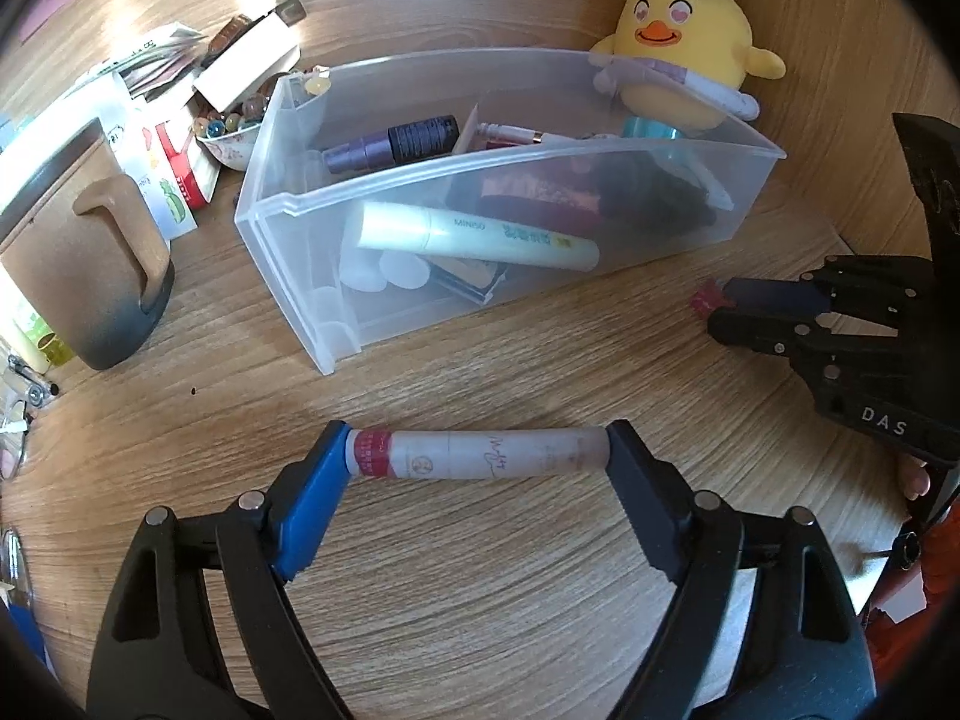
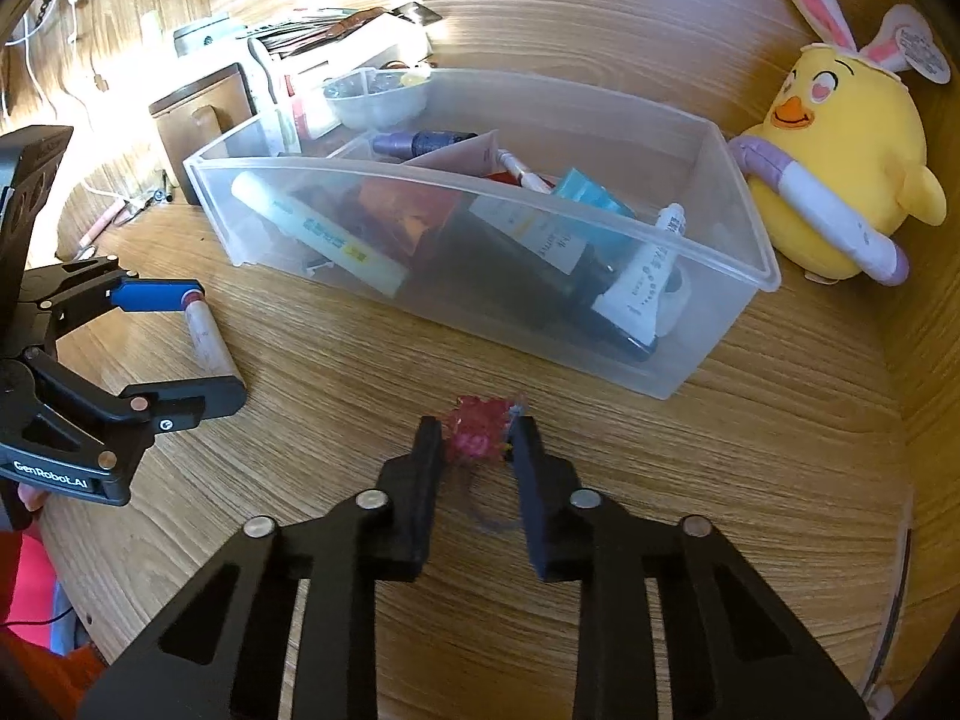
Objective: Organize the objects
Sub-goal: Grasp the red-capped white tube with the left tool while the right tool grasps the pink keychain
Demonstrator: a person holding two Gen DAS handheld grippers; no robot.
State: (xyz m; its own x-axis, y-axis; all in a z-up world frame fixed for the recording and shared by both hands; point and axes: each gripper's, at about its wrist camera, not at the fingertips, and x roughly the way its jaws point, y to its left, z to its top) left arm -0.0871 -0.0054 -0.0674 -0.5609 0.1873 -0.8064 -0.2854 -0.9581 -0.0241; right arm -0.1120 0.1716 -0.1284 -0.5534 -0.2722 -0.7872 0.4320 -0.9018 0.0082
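Observation:
My left gripper (image 1: 478, 456) is shut on a pale pink tube with a red band (image 1: 474, 455), held end to end just above the wooden table; it also shows in the right wrist view (image 2: 209, 339). My right gripper (image 2: 477, 441) is shut on a small pink-red frilly hair tie (image 2: 477, 429), low over the table; it shows in the left wrist view (image 1: 717, 300) too. A clear plastic bin (image 1: 600, 147) holding several cosmetics tubes and bottles stands behind both grippers, also in the right wrist view (image 2: 708, 312).
A yellow chick plush with rabbit ears (image 2: 840, 180) sits right of the bin. A brown mug (image 1: 90, 264), a bowl of marbles (image 1: 231, 135), boxes and papers crowd the left. A wooden wall rises behind and at right.

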